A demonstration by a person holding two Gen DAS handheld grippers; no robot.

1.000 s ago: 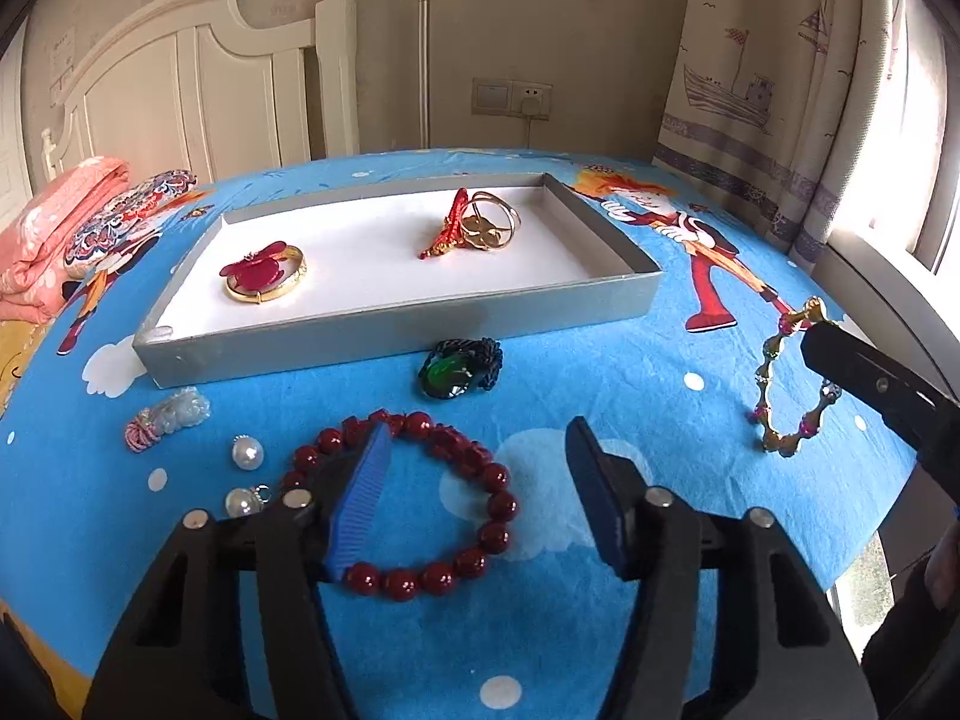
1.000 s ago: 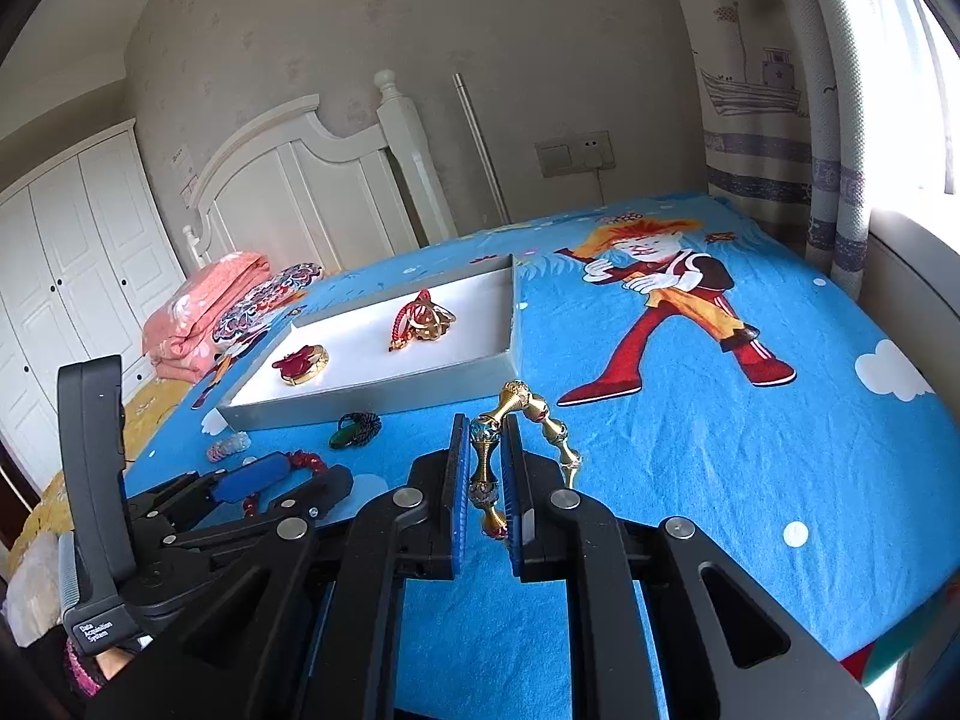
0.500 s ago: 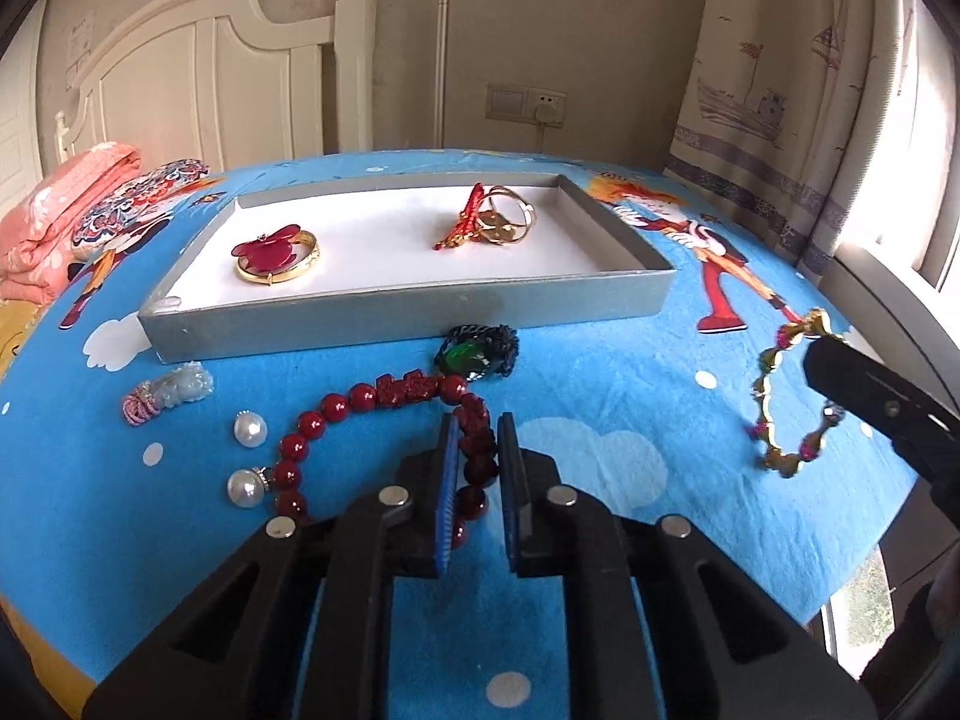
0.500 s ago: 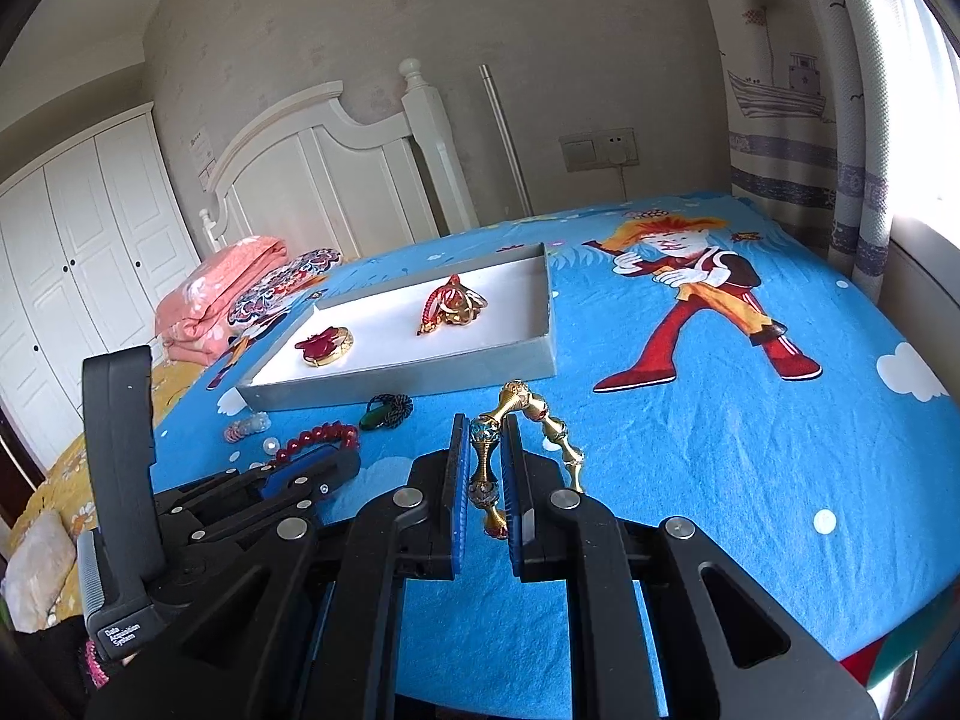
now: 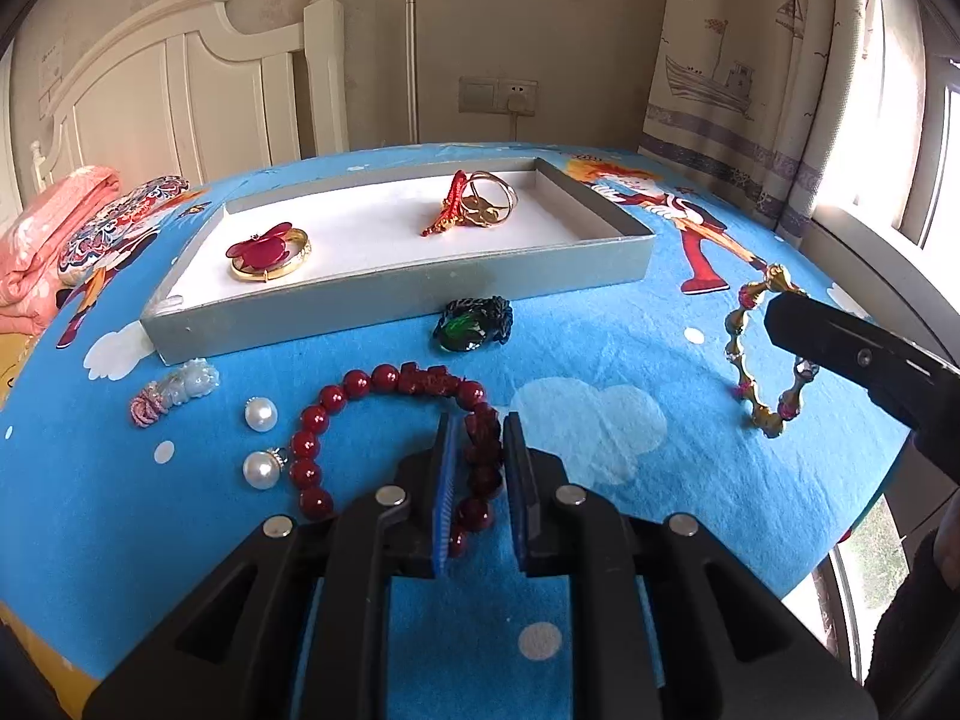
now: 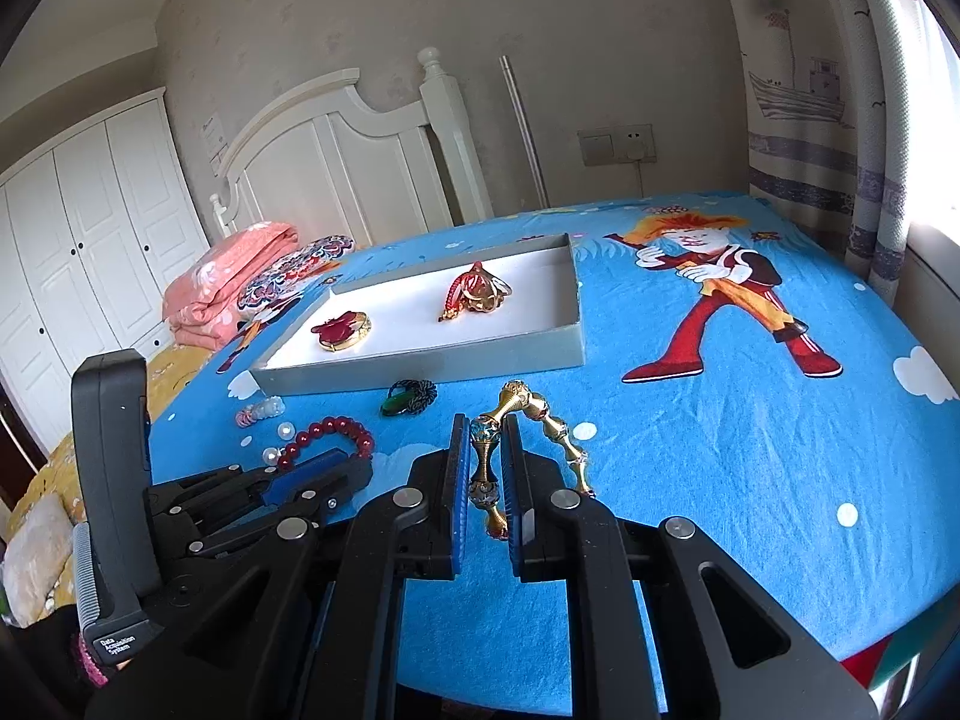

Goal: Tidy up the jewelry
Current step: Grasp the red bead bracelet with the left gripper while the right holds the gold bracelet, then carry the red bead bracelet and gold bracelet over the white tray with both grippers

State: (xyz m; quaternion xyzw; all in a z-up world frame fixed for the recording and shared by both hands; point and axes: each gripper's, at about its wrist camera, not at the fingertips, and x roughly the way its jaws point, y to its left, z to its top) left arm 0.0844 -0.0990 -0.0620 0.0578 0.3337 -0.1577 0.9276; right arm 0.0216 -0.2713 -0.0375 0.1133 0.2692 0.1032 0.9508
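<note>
My left gripper is shut on the right side of a red bead bracelet that lies on the blue cloth. My right gripper is shut on a gold link bracelet and holds it above the cloth; that bracelet also shows in the left wrist view. A grey tray with a white floor stands behind. In it lie a gold bangle with a red flower and gold rings with a red tassel.
On the cloth before the tray lie a green-stone brooch, two pearl earrings, and a pink-and-white hair tie. Folded pink bedding lies at the left. The cloth's edge drops off to the right, by the window.
My left gripper was open around the red bracelet a second ago; it has shut on its right side and shifted the beads. The right gripper still holds the gold bracelet.
</note>
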